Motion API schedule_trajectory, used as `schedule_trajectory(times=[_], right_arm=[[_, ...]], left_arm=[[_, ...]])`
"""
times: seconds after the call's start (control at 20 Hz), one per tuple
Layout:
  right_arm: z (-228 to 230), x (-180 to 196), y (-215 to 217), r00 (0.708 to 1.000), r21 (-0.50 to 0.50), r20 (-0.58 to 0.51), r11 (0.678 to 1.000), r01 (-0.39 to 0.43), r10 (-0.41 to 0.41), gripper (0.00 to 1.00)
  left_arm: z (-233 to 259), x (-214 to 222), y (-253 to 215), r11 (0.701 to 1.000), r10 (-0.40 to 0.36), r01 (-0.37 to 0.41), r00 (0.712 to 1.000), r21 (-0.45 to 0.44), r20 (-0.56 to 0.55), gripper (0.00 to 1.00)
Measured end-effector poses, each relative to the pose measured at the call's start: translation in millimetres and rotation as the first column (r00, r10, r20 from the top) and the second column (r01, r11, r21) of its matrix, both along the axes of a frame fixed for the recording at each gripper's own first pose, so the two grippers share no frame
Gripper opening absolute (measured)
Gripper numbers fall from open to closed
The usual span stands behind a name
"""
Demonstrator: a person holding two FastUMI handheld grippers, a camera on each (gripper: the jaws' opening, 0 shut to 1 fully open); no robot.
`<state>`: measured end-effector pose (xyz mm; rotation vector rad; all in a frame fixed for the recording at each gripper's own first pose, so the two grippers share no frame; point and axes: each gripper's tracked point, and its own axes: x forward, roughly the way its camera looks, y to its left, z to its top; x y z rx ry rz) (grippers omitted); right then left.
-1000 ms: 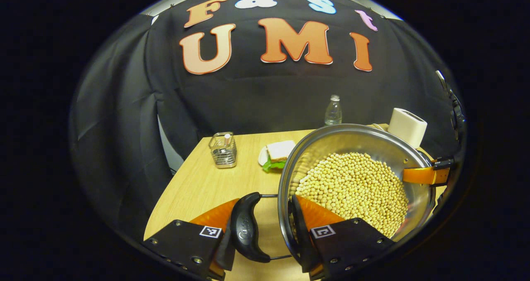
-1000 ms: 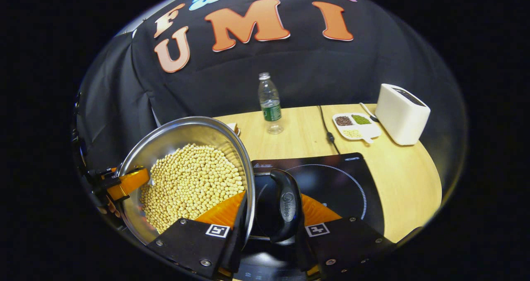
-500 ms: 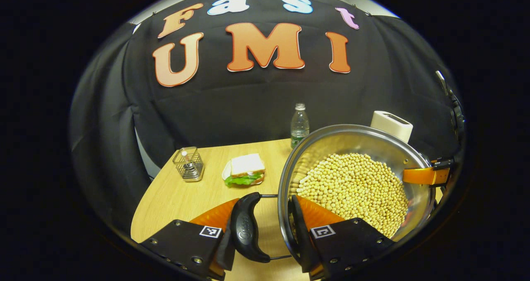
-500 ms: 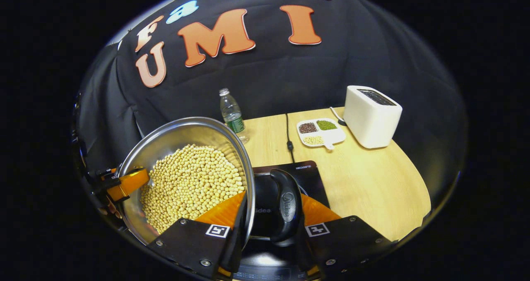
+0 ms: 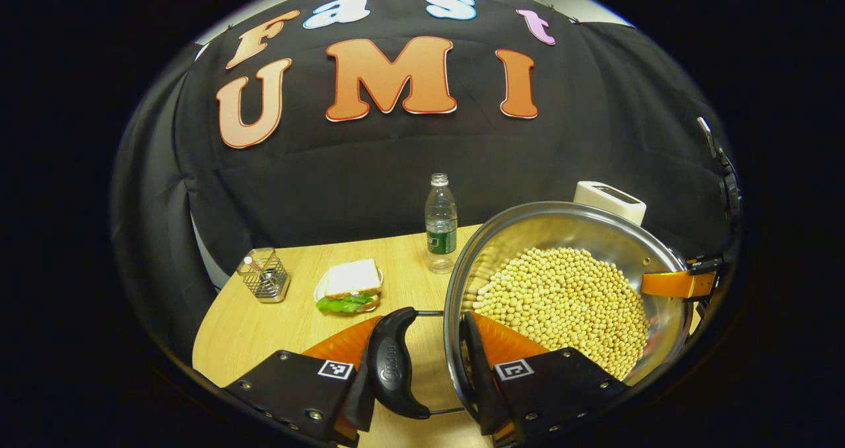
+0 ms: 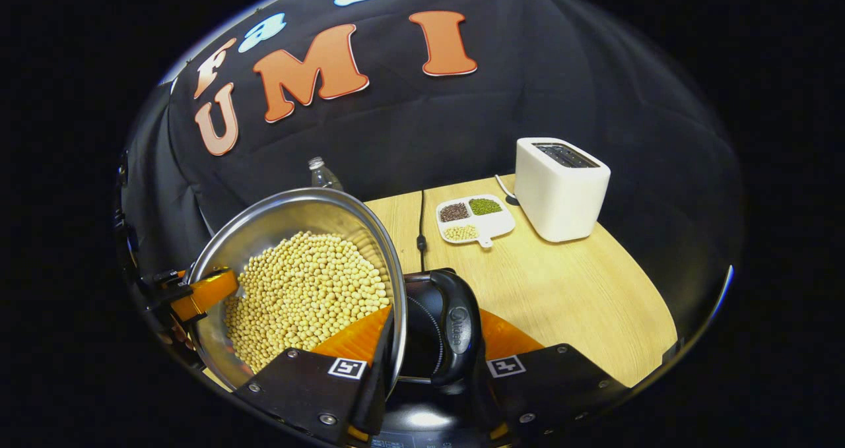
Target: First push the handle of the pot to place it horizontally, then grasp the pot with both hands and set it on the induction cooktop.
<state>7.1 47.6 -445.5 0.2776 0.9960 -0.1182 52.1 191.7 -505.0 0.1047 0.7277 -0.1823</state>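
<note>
Near the bottom of the left gripper view, the left gripper has its jaws clenched on the left side of the round stainless-steel pot: one finger sits inside the rim against the pale yellow soybeans that fill the pot, the other outside the pot's curved black left handle. On the pot's far right side, the right gripper reaches in at the rim. Beyond the pot on the light wooden tabletop stand a clear plastic water bottle, a sandwich with lettuce on a small white plate and a wire-mesh holder; the top of a white toaster peeks over the far rim.

Low in the right gripper view, the right gripper grasps the pot the same way, one finger inside the rim on the soybeans, the other outside the black right handle. The left gripper shows at the pot's opposite rim. Under the handle lies the black glass induction cooktop; whether the pot's base touches it is hard to tell from here. To the far right sit the toaster and a white divided dish of assorted beans, with a black power cord running along the tabletop.
</note>
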Motion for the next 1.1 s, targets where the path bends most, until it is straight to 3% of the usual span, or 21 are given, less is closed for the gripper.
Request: schedule_trajectory(times=[0.05,0.8,1.1], right_arm=[[-3,2,-3,1.000,0.000,-0.003,1.000,0.006,-0.006,0.52],[-59,-1,-15,0.999,-0.008,-0.034,1.000,0.015,-0.015,0.52],[-61,2,-14,1.000,-0.010,-0.025,1.000,0.012,-0.012,0.52]], left_arm=[[0,0,0,1.000,0.000,0.000,1.000,-0.003,-0.006,0.62],[-6,-2,-2,0.999,0.027,-0.029,0.997,-0.020,-0.076,0.62],[-8,-3,1,0.999,0.037,-0.039,0.996,-0.029,-0.081,0.62]])
